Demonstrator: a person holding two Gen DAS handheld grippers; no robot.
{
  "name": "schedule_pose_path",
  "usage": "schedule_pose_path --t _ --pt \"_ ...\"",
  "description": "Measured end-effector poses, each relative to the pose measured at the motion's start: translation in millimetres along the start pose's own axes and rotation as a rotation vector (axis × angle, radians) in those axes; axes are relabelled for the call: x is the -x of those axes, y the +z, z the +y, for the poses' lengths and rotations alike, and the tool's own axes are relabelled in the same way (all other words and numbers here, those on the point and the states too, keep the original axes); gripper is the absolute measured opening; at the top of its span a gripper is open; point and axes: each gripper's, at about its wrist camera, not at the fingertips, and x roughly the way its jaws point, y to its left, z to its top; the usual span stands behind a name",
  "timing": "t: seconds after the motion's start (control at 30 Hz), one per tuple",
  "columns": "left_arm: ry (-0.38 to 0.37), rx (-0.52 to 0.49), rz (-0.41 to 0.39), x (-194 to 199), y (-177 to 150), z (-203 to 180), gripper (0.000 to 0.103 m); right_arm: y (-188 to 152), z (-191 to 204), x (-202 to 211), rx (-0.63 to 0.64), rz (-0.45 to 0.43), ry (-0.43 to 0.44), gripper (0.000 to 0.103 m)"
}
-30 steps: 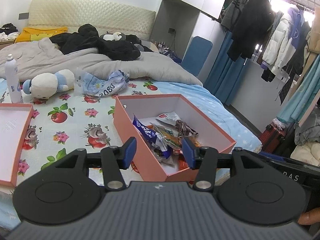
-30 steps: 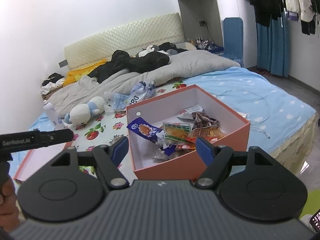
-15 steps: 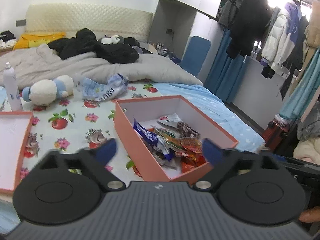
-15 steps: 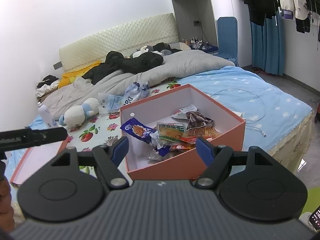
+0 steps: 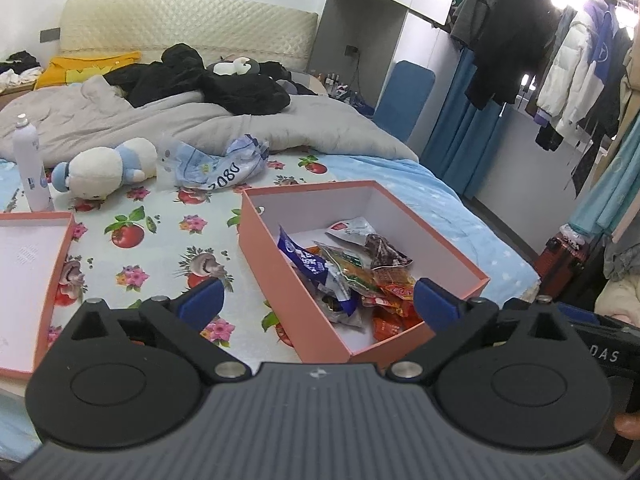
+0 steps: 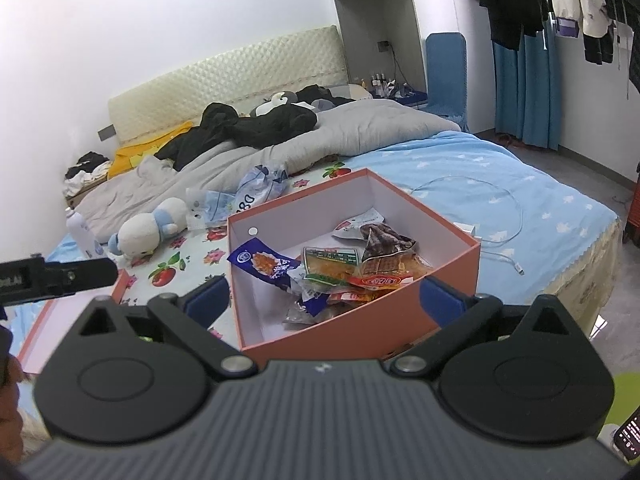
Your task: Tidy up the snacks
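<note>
My left gripper (image 5: 318, 303) and right gripper (image 6: 324, 300) have just spread wide, empty. Snacks (image 5: 352, 276) sit in the box (image 5: 280, 268) at twelve o'clock; next probably the lid (image 5: 28, 280), ten o'clock.

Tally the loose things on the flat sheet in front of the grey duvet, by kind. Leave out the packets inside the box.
Pink box: 1
Pink lid: 1
Plush toy: 1
Spray bottle: 1
Crumpled plastic bag: 1
White cable: 1
Total: 6
</note>
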Motion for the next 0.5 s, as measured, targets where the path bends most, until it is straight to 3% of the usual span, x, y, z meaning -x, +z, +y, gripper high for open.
schedule_pose_path --t 0.5 --pt "0.035 -0.04 0.002 0.9 4.9 -7.9 0.103 2.4 1.5 3.5 0.01 -0.016 -0.005 0.103"
